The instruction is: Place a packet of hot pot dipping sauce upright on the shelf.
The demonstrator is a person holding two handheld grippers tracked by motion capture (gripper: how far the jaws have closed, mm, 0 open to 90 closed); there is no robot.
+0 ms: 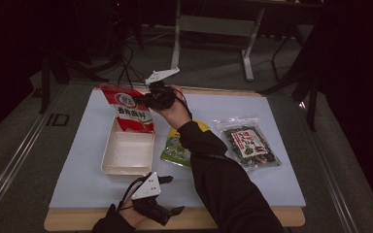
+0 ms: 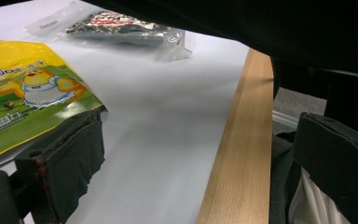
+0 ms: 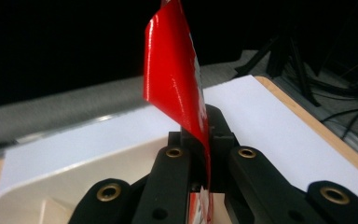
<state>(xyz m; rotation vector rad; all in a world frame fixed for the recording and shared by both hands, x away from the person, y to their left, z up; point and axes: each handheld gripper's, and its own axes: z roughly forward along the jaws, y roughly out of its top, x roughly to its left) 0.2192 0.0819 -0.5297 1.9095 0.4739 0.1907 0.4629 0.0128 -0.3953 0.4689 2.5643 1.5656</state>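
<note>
Over the tray (image 1: 126, 167), right gripper (image 1: 148, 100) pinches glossy red packet (image 1: 128, 112).

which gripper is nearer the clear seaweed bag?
Right. The right gripper holds the red packet over the white tray, left of the seaweed bag. The left gripper sits farther, at the near table edge.

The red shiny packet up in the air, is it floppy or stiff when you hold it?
Probably floppy: the red glossy plastic packet curls over above the right gripper, whose jaws pinch it. Its gloss suggests it may be slippery. It looks light, since that one pinch holds it above the white plastic tray.
</note>
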